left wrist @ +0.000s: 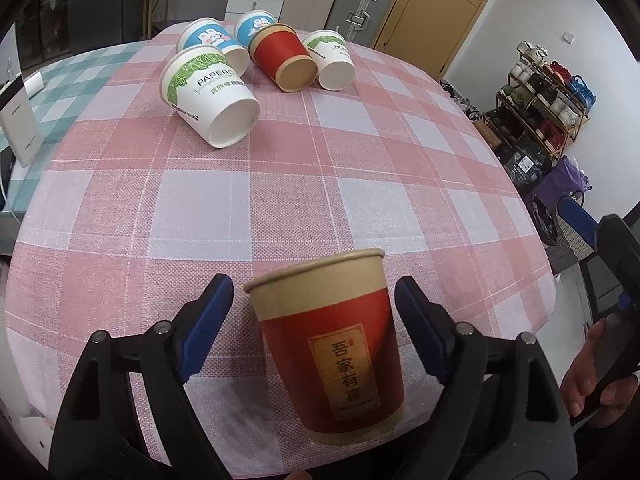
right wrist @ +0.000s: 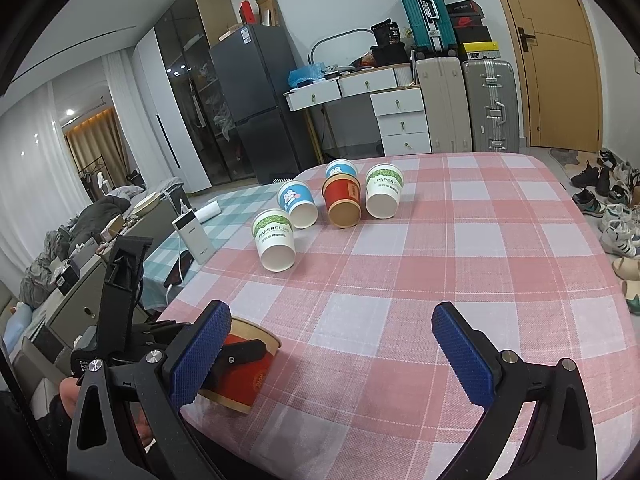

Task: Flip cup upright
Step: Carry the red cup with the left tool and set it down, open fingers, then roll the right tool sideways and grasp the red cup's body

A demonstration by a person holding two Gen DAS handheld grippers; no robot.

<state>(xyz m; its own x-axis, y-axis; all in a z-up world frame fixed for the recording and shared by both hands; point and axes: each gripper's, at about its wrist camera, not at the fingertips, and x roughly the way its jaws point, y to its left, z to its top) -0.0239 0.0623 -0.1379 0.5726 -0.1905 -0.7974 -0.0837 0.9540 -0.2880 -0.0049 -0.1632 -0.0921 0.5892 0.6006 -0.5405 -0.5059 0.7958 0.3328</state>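
A red and kraft paper cup [left wrist: 332,360] stands mouth up near the table's front edge. My left gripper [left wrist: 314,320] is open around it, one blue pad on each side, with a strip of tablecloth showing on both sides. In the right wrist view the same cup [right wrist: 250,376] sits at lower left, partly hidden by a blue fingertip [right wrist: 200,356]. My right gripper [right wrist: 332,356] hangs open over bare cloth with nothing between its fingers. Several other paper cups lie on their sides at the far end: a white-green cup [left wrist: 208,96], a red cup [left wrist: 282,58] and two blue cups.
The pink checked tablecloth [left wrist: 320,184] covers the table; its front and right edges drop off close to the upright cup. A white power bank [right wrist: 192,236] stands on a teal checked cloth to the left. A hand [left wrist: 592,376] holds the right gripper at the right edge.
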